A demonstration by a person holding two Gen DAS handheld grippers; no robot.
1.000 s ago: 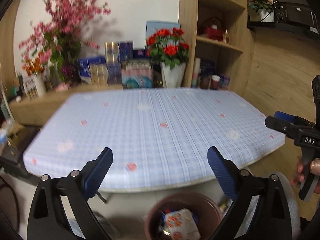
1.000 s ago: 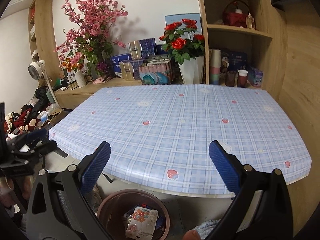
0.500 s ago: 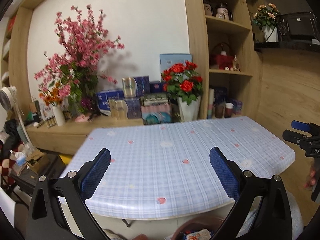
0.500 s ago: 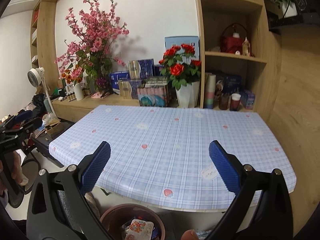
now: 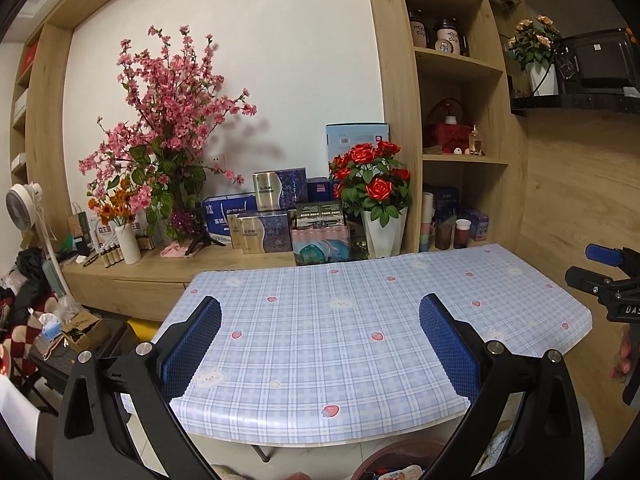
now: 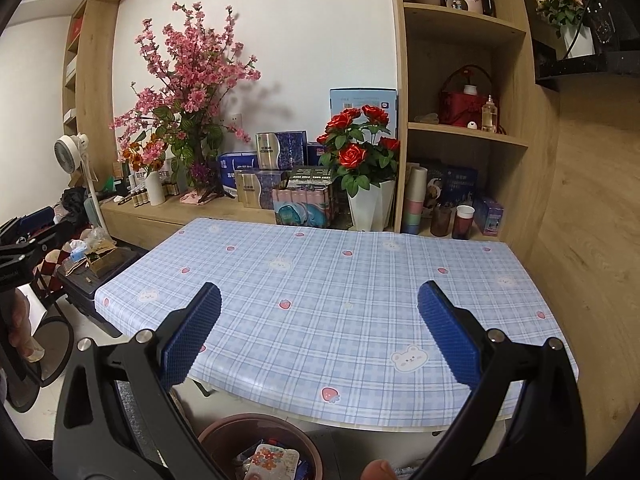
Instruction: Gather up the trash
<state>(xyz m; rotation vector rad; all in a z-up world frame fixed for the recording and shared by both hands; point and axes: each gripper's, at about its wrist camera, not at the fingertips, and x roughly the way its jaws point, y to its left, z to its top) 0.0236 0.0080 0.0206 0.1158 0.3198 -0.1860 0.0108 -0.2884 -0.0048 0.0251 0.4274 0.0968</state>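
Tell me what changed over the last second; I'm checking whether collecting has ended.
Both grippers rose and tilted up: the bin slid to the bottom edge of each view, and higher shelves appeared. The left gripper and right gripper stayed open and empty; the tablecloth stayed bare.

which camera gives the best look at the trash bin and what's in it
The right wrist view. There the bin shows most of its brown rim, with wrappers inside, below the table edge. The left wrist view catches only a sliver of the rim at the bottom edge, between the open left gripper's arms.
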